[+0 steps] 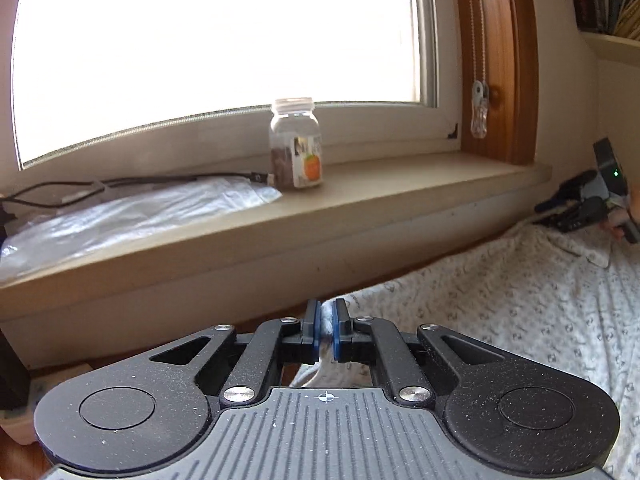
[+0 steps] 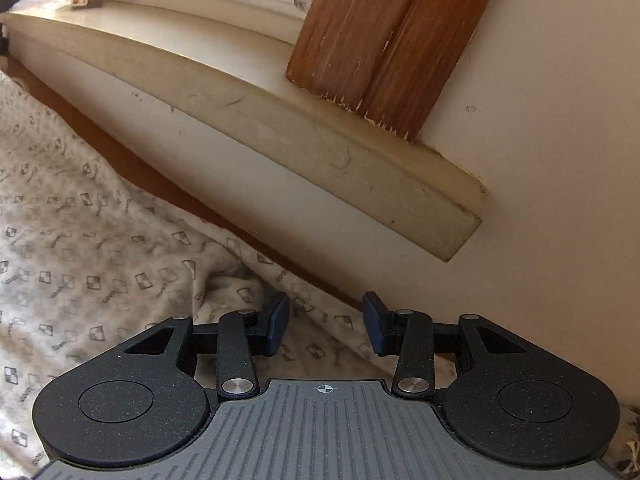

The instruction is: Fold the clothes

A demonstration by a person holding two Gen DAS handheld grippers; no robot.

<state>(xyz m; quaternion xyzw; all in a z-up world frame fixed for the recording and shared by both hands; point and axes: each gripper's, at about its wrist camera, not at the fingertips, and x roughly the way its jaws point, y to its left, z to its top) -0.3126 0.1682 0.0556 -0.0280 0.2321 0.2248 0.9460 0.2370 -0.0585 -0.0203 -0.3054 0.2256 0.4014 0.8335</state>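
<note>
A white garment point(image 1: 520, 304) printed with small grey squares lies spread on a wooden surface below the window sill. My left gripper point(image 1: 326, 322) is shut on a fold of that cloth at its near-left edge, and white fabric shows pinched between the blue pads point(image 1: 316, 332). In the right wrist view the garment point(image 2: 92, 264) fills the left and lower part. My right gripper point(image 2: 326, 314) hovers open over its far edge by the wall, with flat cloth under the gap and nothing pressed by the pads. The right gripper point(image 1: 560, 210) also shows at the garment's far right corner.
A beige window sill point(image 1: 360, 200) runs along the wall just behind the garment. On it stand a glass jar point(image 1: 296, 144), a clear plastic sheet point(image 1: 120, 216) and a black cable point(image 1: 140, 182). A wooden window frame point(image 2: 384, 36) rises from the sill. A strip of brown wood point(image 2: 132, 168) shows between cloth and wall.
</note>
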